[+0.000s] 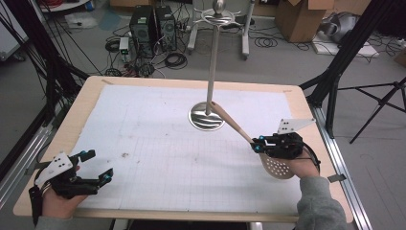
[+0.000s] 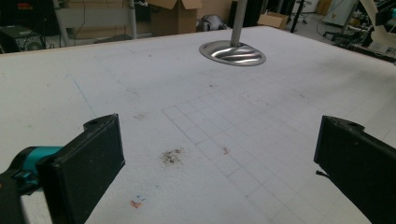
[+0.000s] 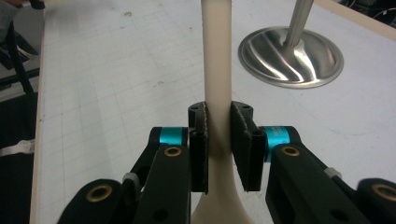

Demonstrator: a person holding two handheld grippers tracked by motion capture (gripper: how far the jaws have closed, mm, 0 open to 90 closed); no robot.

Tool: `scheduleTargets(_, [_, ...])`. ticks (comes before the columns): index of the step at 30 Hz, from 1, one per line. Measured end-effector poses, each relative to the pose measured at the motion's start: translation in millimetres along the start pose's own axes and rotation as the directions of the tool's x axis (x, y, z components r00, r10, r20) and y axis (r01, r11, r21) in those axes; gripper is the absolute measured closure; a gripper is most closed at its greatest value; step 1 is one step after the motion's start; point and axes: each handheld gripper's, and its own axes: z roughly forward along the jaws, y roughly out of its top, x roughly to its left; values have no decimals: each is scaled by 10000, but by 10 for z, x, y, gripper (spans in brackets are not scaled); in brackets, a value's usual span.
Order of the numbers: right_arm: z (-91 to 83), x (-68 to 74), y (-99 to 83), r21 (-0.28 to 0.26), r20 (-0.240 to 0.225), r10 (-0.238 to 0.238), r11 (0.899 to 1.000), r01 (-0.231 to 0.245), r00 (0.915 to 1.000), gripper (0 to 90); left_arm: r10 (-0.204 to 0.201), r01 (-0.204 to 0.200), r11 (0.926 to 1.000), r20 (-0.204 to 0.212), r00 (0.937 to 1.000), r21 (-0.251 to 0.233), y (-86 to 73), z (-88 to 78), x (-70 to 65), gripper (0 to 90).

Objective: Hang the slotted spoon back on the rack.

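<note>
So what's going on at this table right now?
A person holds a gripper in each hand. The right gripper is clamped on the handle of a beige slotted spatula, its handle tip pointing toward the metal stand at the table's middle. The left gripper rests open near the table's front left corner, holding nothing.

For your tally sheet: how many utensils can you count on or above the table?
1: a slotted spatula, gripped at its handle by the right gripper, near the stand. No others visible.

A beige slotted spatula (image 1: 239,128) is held tilted above the table, handle end near the steel stand (image 1: 208,91), perforated blade toward the person.
</note>
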Motion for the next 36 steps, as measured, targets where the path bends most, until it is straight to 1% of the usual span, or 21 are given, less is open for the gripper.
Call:
scheduleTargets(8, [-76, -41, 62, -509, 150, 135, 9986, -127, 9998, 779, -79, 79, 10000, -54, 10000, -14, -19, -38, -3, 18])
scheduleTargets(11, [-85, -63, 69, -475, 210, 69, 9989, -59, 9998, 779, -98, 98, 9999, -75, 9999, -28, -24, -57, -3, 18])
scheduleTargets(14, [-96, -76, 78, -436, 173, 69, 9990, -62, 9998, 779, -91, 91, 10000, -97, 9999, -2, -25, -66, -8, 18])
scheduleTargets(19, [-135, -112, 106, -321, 240, -123, 9994, 130, 9996, 779, -98, 97, 9999, -158, 9998, -33, -26, -87, -17, 18])
scheduleTargets(21, [-161, -126, 115, -343, 243, -97, 9994, 106, 9997, 779, -100, 100, 10000, -157, 9998, -1, -34, -86, -18, 18])
scheduleTargets(22, [-173, -144, 121, -381, 291, -171, 9991, 182, 9994, 779, -103, 103, 9999, -144, 9998, 29, -39, -82, -19, 18])
scheduleTargets(26, [-229, -177, 145, -399, 289, -106, 9991, 117, 9995, 779, -137, 139, 9999, -151, 9998, 96, -55, -67, -23, 18])
scheduleTargets(27, [-240, -195, 152, -473, 351, -191, 9987, 208, 9992, 779, -113, 116, 9998, -171, 9998, 154, -62, -59, -23, 18])
scheduleTargets(30, [-268, -228, 169, -638, 412, -202, 9977, 228, 9989, 779, -118, 122, 9996, -157, 9998, 252, -75, -37, -23, 18])
scheduleTargets(35, [-295, -262, 178, -845, 397, -117, 9963, 150, 9991, 779, -153, 156, 9996, -144, 9998, 255, -79, -27, -16, 18])
scheduleTargets(36, [-299, -273, 183, -859, 498, -194, 9960, 236, 9986, 779, -152, 156, 9996, -143, 9998, 254, -79, -26, -15, 18])
